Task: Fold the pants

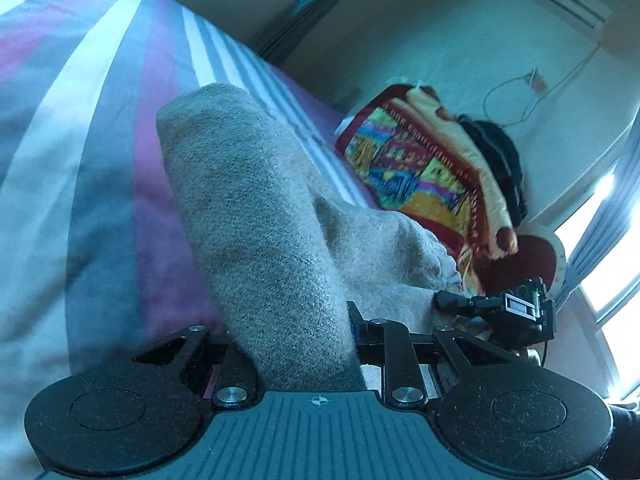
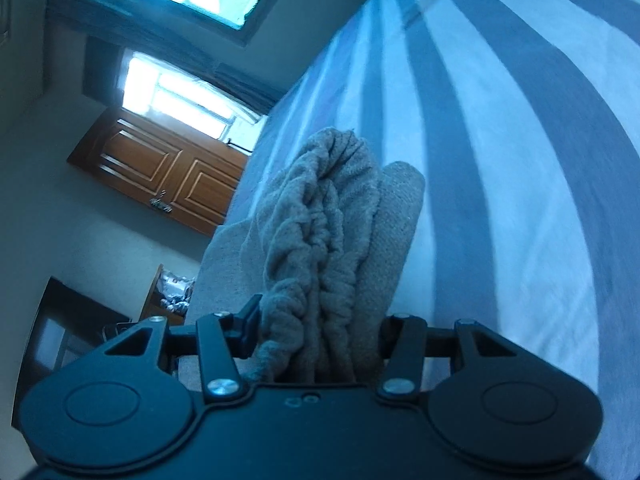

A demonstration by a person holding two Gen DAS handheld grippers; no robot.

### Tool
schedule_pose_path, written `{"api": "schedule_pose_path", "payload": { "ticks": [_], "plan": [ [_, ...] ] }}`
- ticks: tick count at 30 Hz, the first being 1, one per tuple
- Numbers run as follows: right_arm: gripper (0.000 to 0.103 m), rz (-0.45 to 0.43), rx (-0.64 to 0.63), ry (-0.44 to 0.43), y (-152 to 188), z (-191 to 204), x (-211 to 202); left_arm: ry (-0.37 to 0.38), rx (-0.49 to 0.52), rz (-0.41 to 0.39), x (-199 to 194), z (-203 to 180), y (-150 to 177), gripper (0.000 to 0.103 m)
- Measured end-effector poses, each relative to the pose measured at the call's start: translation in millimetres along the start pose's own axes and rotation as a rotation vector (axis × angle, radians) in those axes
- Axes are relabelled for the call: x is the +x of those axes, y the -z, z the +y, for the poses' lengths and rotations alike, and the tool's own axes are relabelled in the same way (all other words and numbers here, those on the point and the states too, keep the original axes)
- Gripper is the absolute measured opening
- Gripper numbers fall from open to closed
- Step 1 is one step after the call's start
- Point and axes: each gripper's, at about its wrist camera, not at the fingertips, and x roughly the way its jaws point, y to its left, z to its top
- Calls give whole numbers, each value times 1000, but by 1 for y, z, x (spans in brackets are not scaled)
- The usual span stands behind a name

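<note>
The beige knitted pants (image 1: 256, 208) hang above a striped bed sheet (image 1: 92, 128). My left gripper (image 1: 296, 344) is shut on a folded leg end of the pants, which covers its fingertips. My right gripper (image 2: 320, 340) is shut on the gathered elastic waistband of the pants (image 2: 320, 224), with the cloth bunched between the jaws. The right gripper also shows in the left wrist view (image 1: 500, 308), at the far side of the cloth. Both grippers hold the pants lifted off the sheet.
The bed sheet (image 2: 500, 160) has grey, white and pink stripes. A bright patterned blanket (image 1: 420, 168) lies at the bed's far side near a wall. A wooden door (image 2: 160, 168), windows (image 2: 180, 96) and a dark cabinet (image 2: 72, 328) stand beyond the bed.
</note>
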Motion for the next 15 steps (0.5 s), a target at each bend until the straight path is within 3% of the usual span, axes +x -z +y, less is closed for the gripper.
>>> {"api": "schedule_pose_path", "payload": {
  "ticks": [7,15],
  "plan": [
    [49,-3,-85,-36,-62,28,24,1,-2,-50,8,13,-71,24],
    [49,-11,-86,-52,-133,11,83,-53,-21,-46,39,60,-141,24]
  ]
}}
